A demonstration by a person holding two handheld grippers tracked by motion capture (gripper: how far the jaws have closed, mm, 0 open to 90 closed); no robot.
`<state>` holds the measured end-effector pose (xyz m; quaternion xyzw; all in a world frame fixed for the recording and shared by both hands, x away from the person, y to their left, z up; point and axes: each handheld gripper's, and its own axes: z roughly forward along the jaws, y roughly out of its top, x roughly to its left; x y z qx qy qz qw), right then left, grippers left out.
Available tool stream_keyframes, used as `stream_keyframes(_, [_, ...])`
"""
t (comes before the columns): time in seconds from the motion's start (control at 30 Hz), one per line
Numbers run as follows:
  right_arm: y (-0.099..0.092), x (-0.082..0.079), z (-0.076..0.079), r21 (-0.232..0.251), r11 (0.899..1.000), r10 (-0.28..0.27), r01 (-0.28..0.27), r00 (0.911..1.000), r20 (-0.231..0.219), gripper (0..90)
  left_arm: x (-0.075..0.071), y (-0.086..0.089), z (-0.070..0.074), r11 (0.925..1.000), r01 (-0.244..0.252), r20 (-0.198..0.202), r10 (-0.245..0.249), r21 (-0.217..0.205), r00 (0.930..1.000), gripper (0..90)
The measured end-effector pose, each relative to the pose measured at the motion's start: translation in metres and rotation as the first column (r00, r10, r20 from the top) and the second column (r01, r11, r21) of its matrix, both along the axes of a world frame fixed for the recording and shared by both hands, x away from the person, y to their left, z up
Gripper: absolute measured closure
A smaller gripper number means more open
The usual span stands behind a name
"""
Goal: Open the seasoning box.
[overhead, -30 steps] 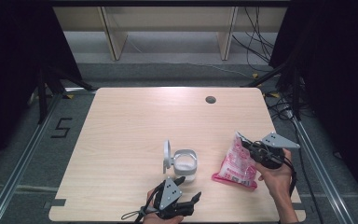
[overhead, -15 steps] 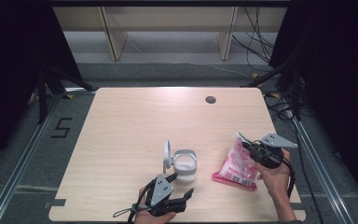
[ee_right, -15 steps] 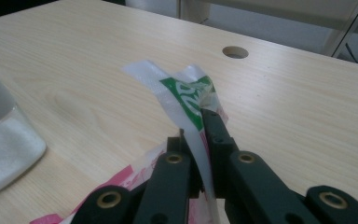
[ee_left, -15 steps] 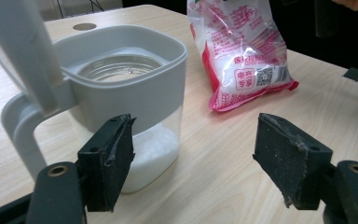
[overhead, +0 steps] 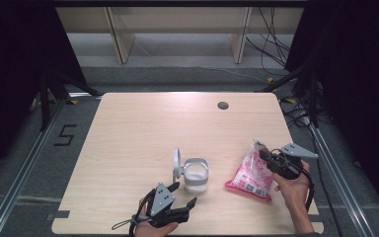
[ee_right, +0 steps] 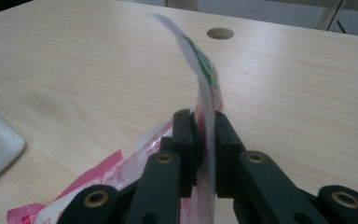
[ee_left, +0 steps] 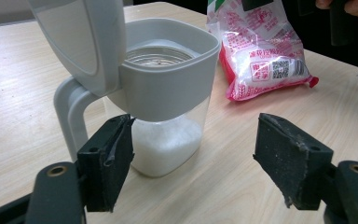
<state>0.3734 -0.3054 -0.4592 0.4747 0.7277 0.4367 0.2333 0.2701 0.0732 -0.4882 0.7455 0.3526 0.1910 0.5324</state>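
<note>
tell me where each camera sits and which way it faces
High view: above the person's side, looking forward and down on the table; both hands show, left gripper, right gripper.
Left gripper view: on the left gripper, facing the jar; open jaws show.
Right gripper view: on the right gripper, jaws around the bag.
All views share jar and bag.

Black two-jaw tool (overhead: 178,205) bearing grey triangular plate, trailing cable.
</note>
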Motion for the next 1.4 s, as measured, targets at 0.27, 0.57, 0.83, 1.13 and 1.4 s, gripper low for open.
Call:
stream_keyframes(0.27, [-0.008, -0.003, -0.001, -0.013, 0.999, -0.044, 0.044, 0.9990, -0.007, 70.2, 0.002, 0.008, 0.001, 0.9997, -0.022, -0.012, 0.022, -0.006, 0.9997, 27.3])
stream_keyframes(0.57, [-0.023, -0.012, -0.004, 0.020, 0.990, -0.141, 0.141, 0.9900, -0.004, 56.7, 0.004, 0.016, 0.000, 0.9993, -0.031, -0.017, 0.031, -0.018, 0.9994, 27.6])
stream_keyframes(0.83, [-0.023, -0.032, 0.005, -0.042, 0.975, -0.216, 0.217, 0.9759, 0.028, 47.9, 0.007, 0.023, 0.001, 0.9983, -0.056, -0.016, 0.056, -0.015, 0.9983, 27.8])
stream_keyframes(1.13, [-0.008, -0.046, 0.007, -0.024, 0.985, -0.170, 0.173, 0.9824, 0.076, 44.0, 0.008, 0.030, 0.004, 0.9972, -0.068, -0.010, 0.068, -0.031, 0.9976, 30.0])
stream_keyframes(1.4, [0.021, -0.056, 0.005, -0.051, 0.999, -0.013, 0.016, 0.9979, 0.063, 40.4, 0.005, 0.037, 0.007, 0.9993, -0.034, 0.018, 0.033, 0.015, 0.9993, 47.4])
